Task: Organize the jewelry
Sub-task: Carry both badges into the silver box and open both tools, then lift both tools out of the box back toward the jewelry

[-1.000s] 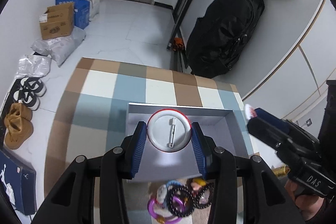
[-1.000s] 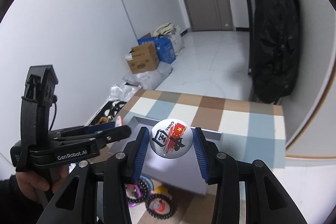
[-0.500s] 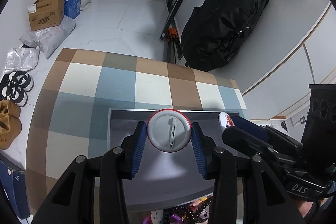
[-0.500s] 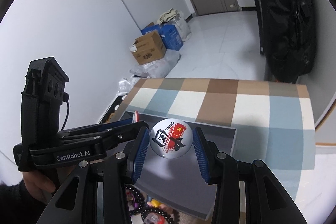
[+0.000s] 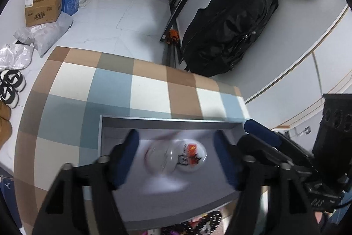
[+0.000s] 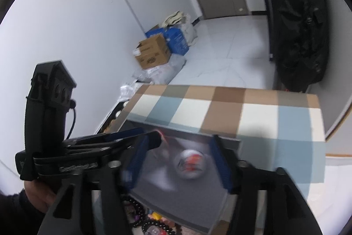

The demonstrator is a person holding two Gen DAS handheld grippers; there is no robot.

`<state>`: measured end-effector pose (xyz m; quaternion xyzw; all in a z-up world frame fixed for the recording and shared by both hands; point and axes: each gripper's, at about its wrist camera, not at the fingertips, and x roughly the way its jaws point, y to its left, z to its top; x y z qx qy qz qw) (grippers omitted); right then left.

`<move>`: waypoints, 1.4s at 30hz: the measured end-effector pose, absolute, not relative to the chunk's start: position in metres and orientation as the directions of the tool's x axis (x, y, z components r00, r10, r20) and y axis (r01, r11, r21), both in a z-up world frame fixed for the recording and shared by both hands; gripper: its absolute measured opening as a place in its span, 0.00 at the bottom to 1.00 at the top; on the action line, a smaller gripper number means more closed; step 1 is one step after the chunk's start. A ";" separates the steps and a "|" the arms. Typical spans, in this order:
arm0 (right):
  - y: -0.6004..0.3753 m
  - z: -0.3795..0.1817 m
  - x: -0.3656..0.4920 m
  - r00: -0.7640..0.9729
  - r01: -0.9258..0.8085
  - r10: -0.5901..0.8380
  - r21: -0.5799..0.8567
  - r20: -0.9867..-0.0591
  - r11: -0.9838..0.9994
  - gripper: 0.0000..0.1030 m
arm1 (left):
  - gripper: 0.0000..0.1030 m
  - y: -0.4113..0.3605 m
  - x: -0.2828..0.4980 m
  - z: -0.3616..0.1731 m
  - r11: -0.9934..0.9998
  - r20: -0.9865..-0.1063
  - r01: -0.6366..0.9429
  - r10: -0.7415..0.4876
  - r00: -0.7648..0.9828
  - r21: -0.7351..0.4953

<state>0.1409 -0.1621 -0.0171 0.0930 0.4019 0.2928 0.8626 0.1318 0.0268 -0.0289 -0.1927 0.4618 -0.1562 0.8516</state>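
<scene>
A grey open box (image 5: 167, 123) lies on the checkered tabletop; it also shows in the right wrist view (image 6: 187, 208). My left gripper (image 5: 176, 160) is open above the box. Below it, blurred, are a white-backed round badge (image 5: 157, 156) and a badge with a red flag print (image 5: 191, 154). My right gripper (image 6: 179, 163) is open over the box, with the flag badge (image 6: 190, 163) blurred between its fingers. The red-rimmed badge (image 6: 162, 140) shows blurred by the left gripper's tip.
Beaded bracelets (image 5: 206, 224) lie in front of the box's near wall, also in the right wrist view (image 6: 154, 226). A black bag (image 5: 228, 28), cardboard boxes (image 5: 44, 6) and shoes (image 5: 11, 85) stand on the floor beyond the table.
Both grippers have opened and let go of their badges, which now show blurred over the box floor. Both grippers have moved forward over the box.
</scene>
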 end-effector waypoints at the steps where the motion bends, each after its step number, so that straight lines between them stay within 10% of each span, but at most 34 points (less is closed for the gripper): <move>1: -0.165 -0.015 0.141 0.511 -0.425 0.582 0.402 -0.633 0.811 0.70 | 0.68 0.028 0.131 -0.027 0.872 -0.719 0.090 -0.452 0.527 -0.482; 17: -0.189 0.002 0.112 0.582 -0.387 0.577 0.429 -0.573 0.816 0.94 | 0.74 0.046 0.094 -0.003 0.886 -0.692 0.074 -0.408 0.595 -0.459; 42: -0.117 -0.025 0.037 0.363 -0.623 0.630 0.323 -0.687 0.712 0.93 | 0.93 0.068 0.027 -0.014 0.972 -0.730 -0.045 -0.143 0.668 -0.231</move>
